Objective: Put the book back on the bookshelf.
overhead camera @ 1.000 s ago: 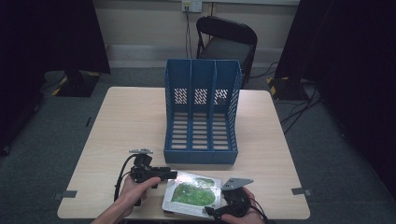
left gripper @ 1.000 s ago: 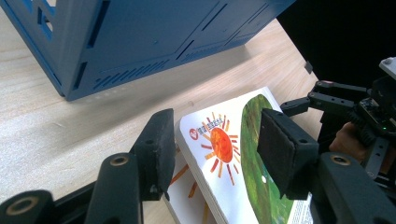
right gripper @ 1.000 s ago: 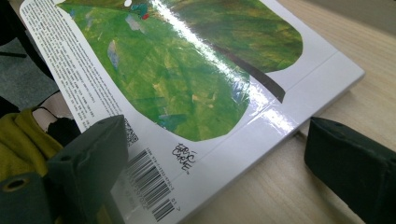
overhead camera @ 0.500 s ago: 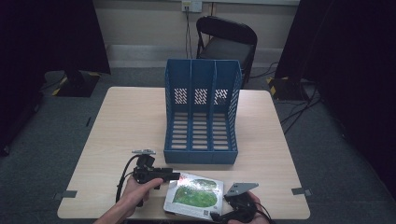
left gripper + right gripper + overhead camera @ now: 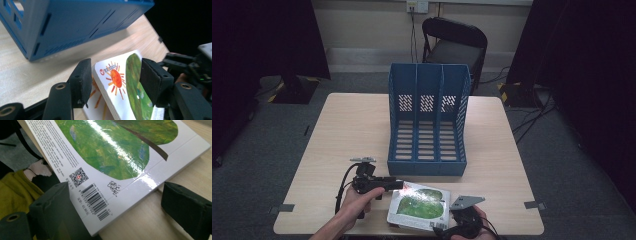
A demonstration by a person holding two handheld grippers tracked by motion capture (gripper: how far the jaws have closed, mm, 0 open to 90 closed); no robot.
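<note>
Compared with a second ago, the picture book [image 5: 419, 206] has shifted slightly toward the near right corner of the tabletop [image 5: 347, 130], and the right claw [image 5: 460, 216] has slid back toward the near edge. The right claw's jaws have just been opening after a brief narrowing; they now stand wide, one on each side of the book's near corner [image 5: 100, 220], without pressing on it. The left claw [image 5: 396, 185] is where it was, at the book's far left corner; its jaws have eased apart a little and stand half wide around that corner [image 5: 112, 82], pads just off the cover.

There is one book, lying flat near the near edge with its green leaf cover up. One blue file rack [image 5: 427, 120] with three compartments stands at the tabletop's middle, just beyond the book. Two claws, one in each hand. One black folding chair [image 5: 454, 47] stands beyond the far edge. The rack's front lip lies close to the left claw's tip.
</note>
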